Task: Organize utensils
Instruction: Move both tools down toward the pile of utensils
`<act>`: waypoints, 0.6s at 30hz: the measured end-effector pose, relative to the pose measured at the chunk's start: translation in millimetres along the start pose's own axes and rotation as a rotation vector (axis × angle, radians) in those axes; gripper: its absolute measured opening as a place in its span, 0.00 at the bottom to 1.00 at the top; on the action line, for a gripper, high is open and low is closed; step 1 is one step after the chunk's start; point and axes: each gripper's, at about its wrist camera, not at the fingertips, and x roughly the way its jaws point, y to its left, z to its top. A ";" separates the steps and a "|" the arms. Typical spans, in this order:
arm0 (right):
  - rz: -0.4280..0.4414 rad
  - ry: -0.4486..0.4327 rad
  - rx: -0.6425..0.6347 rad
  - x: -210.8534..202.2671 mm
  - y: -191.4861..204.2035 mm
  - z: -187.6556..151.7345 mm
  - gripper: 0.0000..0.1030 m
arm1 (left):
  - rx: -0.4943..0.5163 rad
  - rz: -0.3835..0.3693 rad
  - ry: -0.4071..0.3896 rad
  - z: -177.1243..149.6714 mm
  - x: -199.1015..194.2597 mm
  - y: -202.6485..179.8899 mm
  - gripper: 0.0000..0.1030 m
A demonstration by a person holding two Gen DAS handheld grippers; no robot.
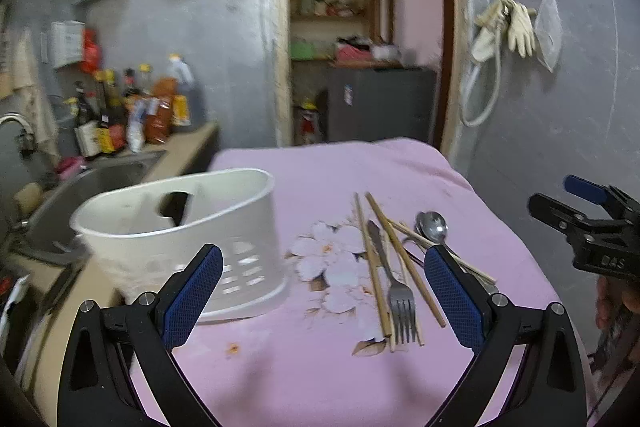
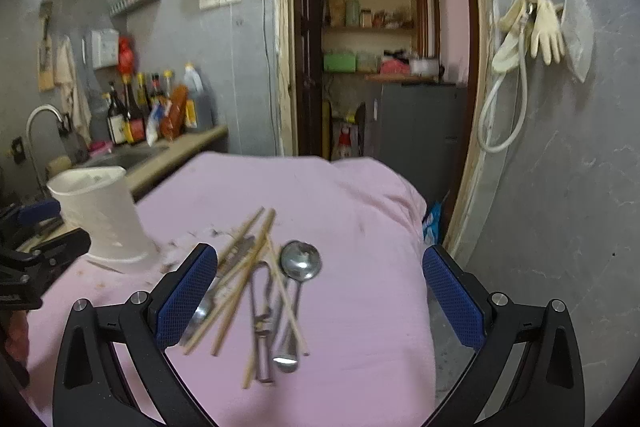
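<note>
A white perforated utensil holder stands on the pink cloth; it also shows in the right wrist view. A pile of utensils lies to its right: a fork, several wooden chopsticks, a spoon. In the right wrist view the spoon, chopsticks and a second metal utensil lie between my fingers. My left gripper is open and empty above the cloth. My right gripper is open and empty above the pile; it shows at the right edge of the left wrist view.
A sink and counter with several bottles lie left of the table. A doorway with shelves is behind. Gloves and a hose hang on the grey wall at right. The pink cloth drops off at its right edge.
</note>
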 end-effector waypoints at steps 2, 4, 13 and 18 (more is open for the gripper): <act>0.018 0.050 0.009 14.6 -6.6 1.1 0.99 | -0.001 -0.043 0.043 1.1 14.5 -2.8 0.91; 0.032 0.095 0.010 30.4 -12.9 0.7 0.90 | 0.004 -0.079 0.088 5.8 32.1 -5.8 0.82; 0.106 0.299 0.020 102.0 -23.3 1.2 0.49 | 0.047 -0.137 0.262 18.1 110.8 -23.9 0.32; 0.149 0.370 -0.003 126.2 -17.6 -1.4 0.48 | 0.033 -0.145 0.351 17.3 150.0 -18.9 0.23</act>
